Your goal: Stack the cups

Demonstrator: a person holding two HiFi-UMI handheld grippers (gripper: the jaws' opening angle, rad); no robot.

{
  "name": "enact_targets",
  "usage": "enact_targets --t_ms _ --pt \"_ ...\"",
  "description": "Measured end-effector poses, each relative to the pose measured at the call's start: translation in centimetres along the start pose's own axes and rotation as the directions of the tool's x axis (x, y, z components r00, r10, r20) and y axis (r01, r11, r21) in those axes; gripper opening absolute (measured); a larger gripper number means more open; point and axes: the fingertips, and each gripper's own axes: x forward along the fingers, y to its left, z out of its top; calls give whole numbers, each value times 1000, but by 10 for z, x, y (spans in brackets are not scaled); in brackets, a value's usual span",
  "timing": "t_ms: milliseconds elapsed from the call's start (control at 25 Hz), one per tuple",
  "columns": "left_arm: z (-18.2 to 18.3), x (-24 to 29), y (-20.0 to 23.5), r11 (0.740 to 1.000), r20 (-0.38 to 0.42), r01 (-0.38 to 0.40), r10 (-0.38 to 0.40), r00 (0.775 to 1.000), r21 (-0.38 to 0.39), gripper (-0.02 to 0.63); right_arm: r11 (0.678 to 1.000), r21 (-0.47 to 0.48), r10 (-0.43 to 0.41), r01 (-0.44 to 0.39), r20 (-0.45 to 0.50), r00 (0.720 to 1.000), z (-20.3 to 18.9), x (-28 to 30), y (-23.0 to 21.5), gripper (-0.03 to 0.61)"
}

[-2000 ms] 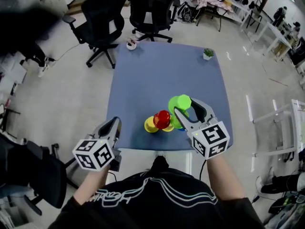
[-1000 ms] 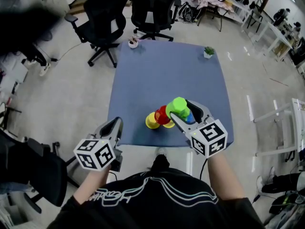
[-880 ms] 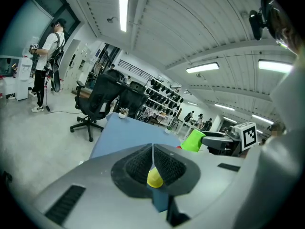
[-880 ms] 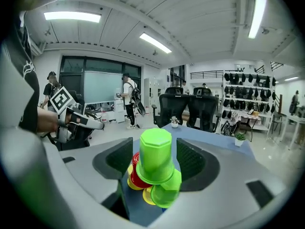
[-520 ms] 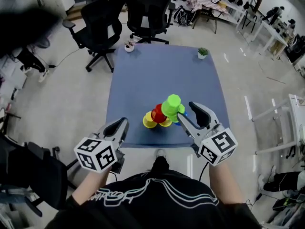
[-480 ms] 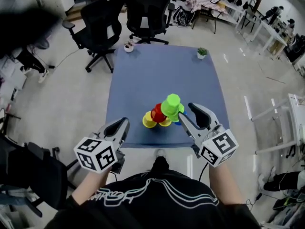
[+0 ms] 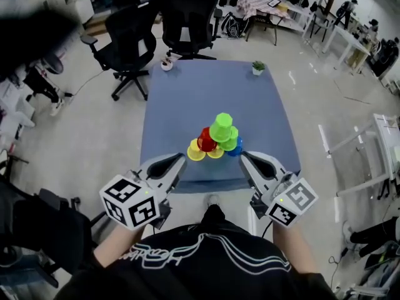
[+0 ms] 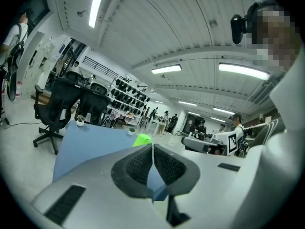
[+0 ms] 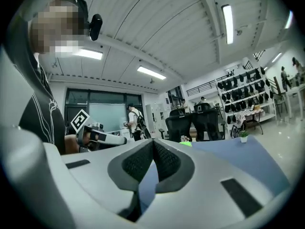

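Tapered plastic cups (image 7: 216, 141) pyramid on blue table (image 7: 206, 92); left gripper (image 7: 179, 160) and right gripper (image 7: 244, 157) closed, empty.

Blue table (image 7: 212, 99) bears a cup pyramid (image 7: 217, 139) and 2 small pots (image 7: 166, 64) (image 7: 257, 67).

This is an open-plan office or lab workspace. Black swivel office chairs (image 7: 187, 17) stand just beyond the far edge of the blue table (image 7: 212, 99). Cluttered desks (image 7: 259, 6) run farther off to the table's right, and strip lights (image 8: 167, 69) line the ceiling above it.
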Motion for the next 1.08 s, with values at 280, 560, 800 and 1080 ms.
enact_targets --t_ms 280,560,800,1080 --pt "-7 -10 -28 997 -18 69 -69 997 33 31 998 11 64 -64 -46 997 -17 -10 40 26" --pt "-18 -12 -30 996 -34 79 -78 996 28 31 998 21 68 -67 -63 996 -28 -15 51 26" --pt "-27 -13 -27 997 -55 78 -77 995 16 31 997 33 70 -68 -77 995 -34 -14 54 25" --pt "-35 -9 -20 997 -67 71 -70 995 6 31 997 39 70 -67 -86 994 -44 -10 49 25"
